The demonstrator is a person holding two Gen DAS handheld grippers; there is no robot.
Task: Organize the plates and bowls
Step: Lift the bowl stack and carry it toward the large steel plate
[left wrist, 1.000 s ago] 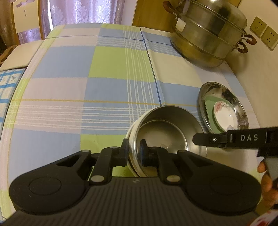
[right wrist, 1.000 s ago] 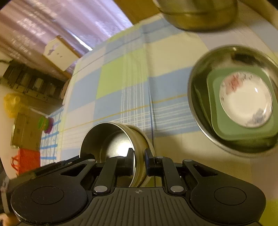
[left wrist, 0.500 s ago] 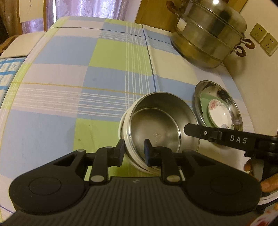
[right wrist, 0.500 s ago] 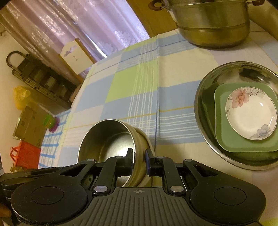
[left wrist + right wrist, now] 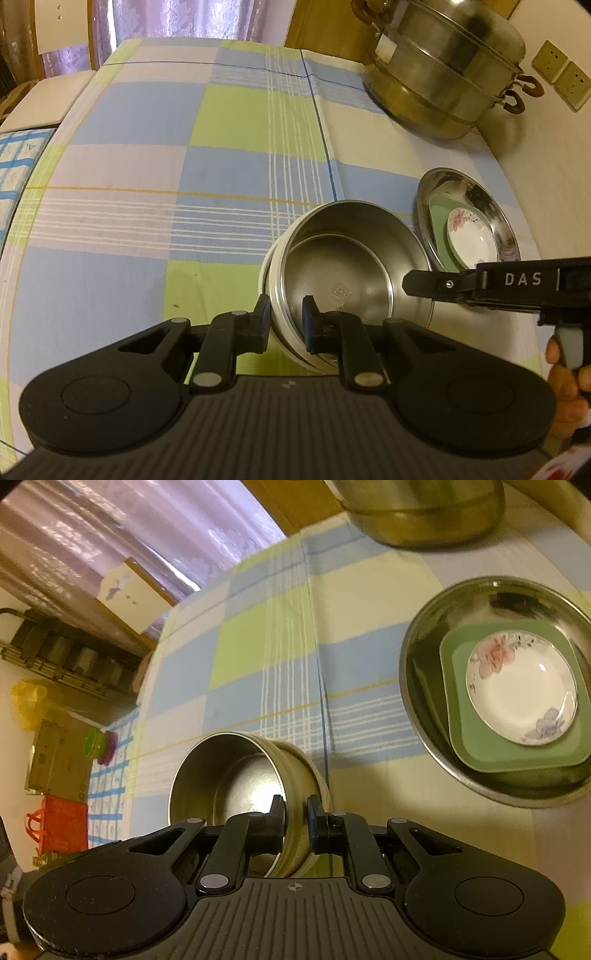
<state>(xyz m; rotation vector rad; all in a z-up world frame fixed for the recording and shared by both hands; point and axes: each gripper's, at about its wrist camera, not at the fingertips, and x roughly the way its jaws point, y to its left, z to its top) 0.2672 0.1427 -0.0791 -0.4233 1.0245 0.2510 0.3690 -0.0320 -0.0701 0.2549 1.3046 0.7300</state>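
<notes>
A steel bowl (image 5: pixel 343 258) with a pale outer wall is held above the checked tablecloth by both grippers. My left gripper (image 5: pixel 286 319) is shut on its near rim. My right gripper (image 5: pixel 296 818) is shut on the rim of the same bowl (image 5: pixel 229 771) at its right side; its arm shows in the left wrist view (image 5: pixel 443 284). To the right lies a wide steel basin (image 5: pixel 417 686), also in the left wrist view (image 5: pixel 495 218). In it sits a green square plate (image 5: pixel 480 746) with a white flowered dish (image 5: pixel 521 686) on top.
A large steel steamer pot (image 5: pixel 443 70) stands at the back right by the wall with sockets (image 5: pixel 561 74). A chair back (image 5: pixel 62 33) and curtains lie beyond the table's far edge. Boxes and an orange bag (image 5: pixel 62 823) are on the floor at left.
The bowl stays gripped by both grippers. It has lifted and shifted slightly right toward the basin, and the right wrist view has tilted.
</notes>
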